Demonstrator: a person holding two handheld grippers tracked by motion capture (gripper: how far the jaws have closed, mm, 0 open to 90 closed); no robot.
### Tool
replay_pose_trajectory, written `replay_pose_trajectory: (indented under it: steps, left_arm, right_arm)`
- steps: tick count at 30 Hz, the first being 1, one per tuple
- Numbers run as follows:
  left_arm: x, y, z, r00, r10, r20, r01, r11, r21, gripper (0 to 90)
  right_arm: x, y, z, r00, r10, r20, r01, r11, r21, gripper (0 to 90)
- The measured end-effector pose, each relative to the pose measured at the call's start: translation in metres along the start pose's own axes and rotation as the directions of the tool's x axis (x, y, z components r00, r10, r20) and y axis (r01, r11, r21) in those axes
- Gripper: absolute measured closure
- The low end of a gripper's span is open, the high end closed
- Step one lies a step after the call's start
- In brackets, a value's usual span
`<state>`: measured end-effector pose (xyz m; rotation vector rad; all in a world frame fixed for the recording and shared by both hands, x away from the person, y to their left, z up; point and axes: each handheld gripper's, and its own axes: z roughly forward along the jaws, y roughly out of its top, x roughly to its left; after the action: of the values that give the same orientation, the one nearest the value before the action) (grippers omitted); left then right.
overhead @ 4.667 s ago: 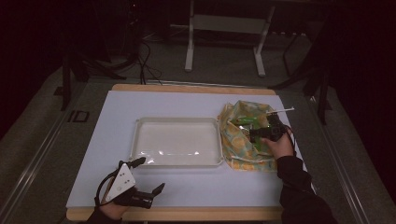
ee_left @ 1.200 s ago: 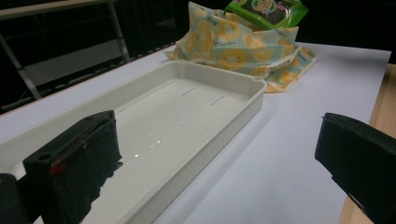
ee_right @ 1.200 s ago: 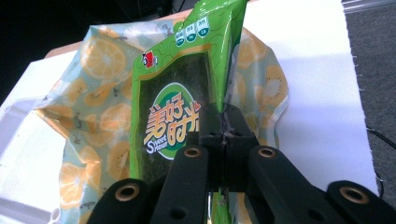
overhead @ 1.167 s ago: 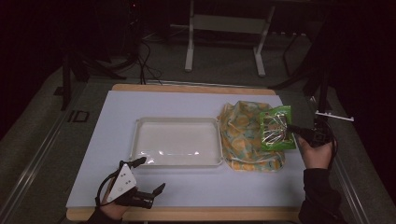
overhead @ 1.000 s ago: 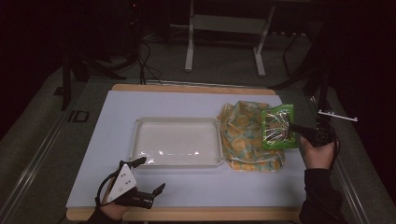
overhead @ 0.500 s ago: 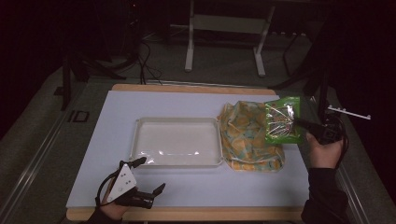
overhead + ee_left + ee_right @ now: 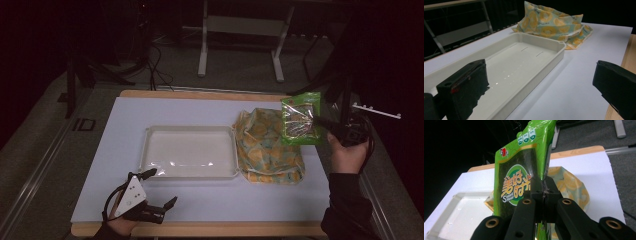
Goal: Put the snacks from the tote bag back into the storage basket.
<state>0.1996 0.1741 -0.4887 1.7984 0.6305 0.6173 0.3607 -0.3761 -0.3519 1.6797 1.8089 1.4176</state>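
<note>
Right gripper (image 7: 320, 121) clamped on green packet (image 7: 301, 119), held above table beside yellow bag (image 7: 267, 145). Left gripper (image 7: 159, 190) jaws apart, resting near tray (image 7: 190, 152) at table's (image 7: 210, 200) near edge.

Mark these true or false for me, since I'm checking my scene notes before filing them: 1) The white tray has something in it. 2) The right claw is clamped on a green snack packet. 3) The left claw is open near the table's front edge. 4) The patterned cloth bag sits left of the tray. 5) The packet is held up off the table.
1) False: the white tray is empty.
2) True: the right claw is shut on the green snack packet.
3) True: the left claw rests open there.
4) False: the patterned cloth bag lies right of the tray, against it.
5) True: it hangs in the air above the bag's far right edge.
</note>
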Motion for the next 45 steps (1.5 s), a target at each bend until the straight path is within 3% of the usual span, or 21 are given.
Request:
replay_pose_trajectory:
  steps: [23,33,45]
  left_arm:
    - [0.000,0.000,0.000,1.0000,0.000,0.001,0.000,1.0000,-0.002,0.4]
    - [0.000,0.000,0.000,1.0000,0.005,0.002,-0.005,1.0000,0.002,0.4]
    - [-0.001,0.000,0.000,0.9999,0.010,0.005,-0.010,1.0000,0.002,0.3]
  right_arm:
    - [0.057,0.023,0.009,0.9940,-0.057,-0.093,0.053,0.998,-0.046,88.6]
    - [0.081,0.019,0.026,0.9895,-0.071,-0.126,0.065,0.997,-0.050,88.6]
    - [0.106,0.011,0.048,0.9814,-0.100,-0.164,0.098,0.995,-0.019,88.7]
